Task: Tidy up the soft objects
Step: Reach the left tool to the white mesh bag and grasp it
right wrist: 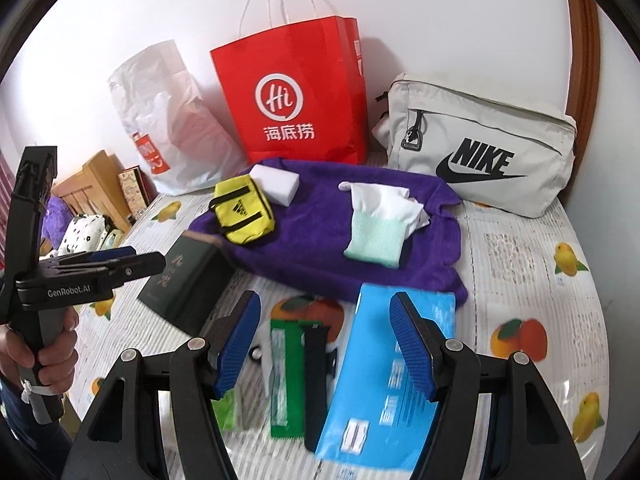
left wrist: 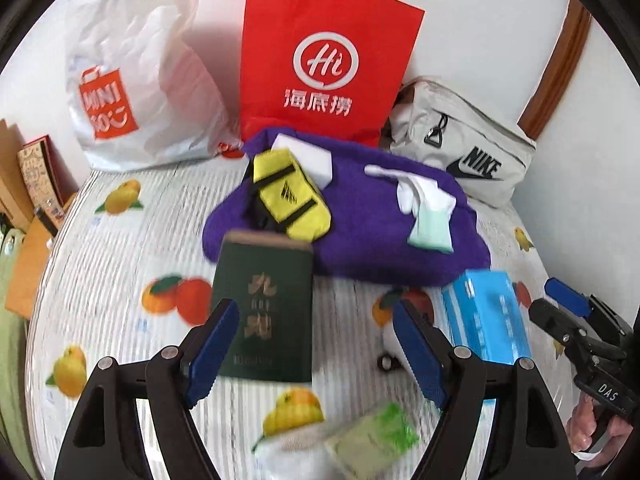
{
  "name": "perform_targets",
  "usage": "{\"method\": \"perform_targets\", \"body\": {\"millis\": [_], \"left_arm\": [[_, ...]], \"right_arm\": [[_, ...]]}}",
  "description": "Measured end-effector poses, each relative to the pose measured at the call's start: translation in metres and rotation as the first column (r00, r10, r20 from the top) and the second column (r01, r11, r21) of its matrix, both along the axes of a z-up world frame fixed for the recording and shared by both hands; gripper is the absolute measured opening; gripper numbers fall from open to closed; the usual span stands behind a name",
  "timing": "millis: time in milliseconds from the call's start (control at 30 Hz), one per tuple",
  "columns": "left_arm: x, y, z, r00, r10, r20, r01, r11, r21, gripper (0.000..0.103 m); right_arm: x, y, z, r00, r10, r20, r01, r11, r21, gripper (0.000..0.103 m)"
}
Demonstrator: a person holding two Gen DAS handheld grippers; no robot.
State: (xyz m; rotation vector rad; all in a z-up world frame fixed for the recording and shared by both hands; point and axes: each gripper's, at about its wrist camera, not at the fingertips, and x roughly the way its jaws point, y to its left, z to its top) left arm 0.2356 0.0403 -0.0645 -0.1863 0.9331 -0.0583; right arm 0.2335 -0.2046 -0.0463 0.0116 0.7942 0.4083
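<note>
Both tools empty: left gripper point(left wrist: 316, 344) jaws wide with nothing between the pads, right gripper point(right wrist: 324, 344) jaws parted a bit less, also gripping nothing, each hovering over the near clutter. Surface is a fruit-print cover point(left wrist: 120, 280); bare patches sit on its left side in the left view and along the right edge in the right view, so those are the open lanes. Nearest items: one pale green packet point(left wrist: 372, 440) at the near edge, one green sachet point(right wrist: 282, 376), one dark strap point(right wrist: 316, 380) just beside it, one small black-and-white bit point(right wrist: 256, 354) I can't identify. Then one blue box point(right wrist: 384, 380) under the right gripper, its far corner overlapping the towel edge, and one dark green box point(left wrist: 266, 308) in front of the left gripper, touching the towel's near-left corner. Middle: one purple towel point(right wrist: 320, 248) spread flat, carrying four soft things: one yellow pouch point(right wrist: 244, 214), one white sponge block point(right wrist: 276, 184) touching it behind, one mint sock point(right wrist: 376, 240), one white cloth point(right wrist: 384, 200) tucked against the sock's far end. Far edge is blocked by three bags against the wall: one white plastic bag point(left wrist: 132, 80) left, one red paper bag point(right wrist: 292, 92) upright centre, one grey Nike bag point(right wrist: 480, 148) right, near the towel's far right corner. Wooden furniture point(right wrist: 92, 184) borders the left side.
</note>
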Motion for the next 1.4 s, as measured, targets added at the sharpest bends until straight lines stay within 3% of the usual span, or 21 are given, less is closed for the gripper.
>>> {"method": "perform_targets", "body": {"millis": [367, 700, 900, 967, 1033, 1200, 1267, 1367, 1400], "left_arm": [[-0.067, -0.021, -0.036, 0.997, -0.053, -0.058, 0.054, 0.998, 0.021, 0.078], [-0.11, -0.011, -0.071, 0.992, -0.019, -0.121, 0.023, 0.999, 0.034, 0.078], [-0.11, -0.031, -0.094, 0.986, -0.05, -0.161, 0.057, 0.998, 0.037, 0.079], [-0.106, -0.036, -0.103, 0.982, -0.052, -0.182, 0.057, 0.998, 0.022, 0.085], [-0.105, -0.045, -0.108, 0.984, -0.05, -0.169, 0.059, 0.997, 0.05, 0.097], [-0.102, -0.063, -0.117, 0.991, -0.048, -0.127, 0.072, 0.979, 0.192, 0.101], [-0.103, -0.06, -0.116, 0.994, -0.043, -0.105, 0.062, 0.981, 0.186, 0.096], [-0.103, -0.053, -0.11, 0.996, -0.042, -0.082, 0.057, 0.979, 0.195, 0.068], [-0.103, -0.05, -0.108, 0.996, -0.044, -0.078, 0.059, 0.979, 0.197, 0.048]], "right_arm": [[-0.05, -0.002, -0.015, 1.0, 0.025, -0.014, -0.024, 0.999, 0.035, 0.067], [-0.076, -0.006, -0.027, 0.999, 0.042, -0.022, -0.041, 0.999, 0.034, 0.067], [-0.082, -0.003, -0.032, 0.998, 0.052, -0.025, -0.051, 0.998, 0.032, 0.067], [-0.084, -0.003, -0.035, 0.998, 0.056, -0.031, -0.055, 0.998, 0.026, 0.067], [-0.084, -0.004, -0.038, 0.998, 0.053, -0.038, -0.052, 0.998, 0.023, 0.067], [-0.081, -0.005, -0.047, 0.997, 0.045, -0.061, -0.044, 0.999, 0.02, 0.067], [-0.08, -0.006, -0.048, 0.997, 0.039, -0.066, -0.038, 0.999, 0.018, 0.067], [-0.08, -0.006, -0.049, 0.997, 0.042, -0.072, -0.04, 0.999, 0.02, 0.067], [-0.079, -0.005, -0.05, 0.996, 0.044, -0.073, -0.043, 0.999, 0.019, 0.067]]}}
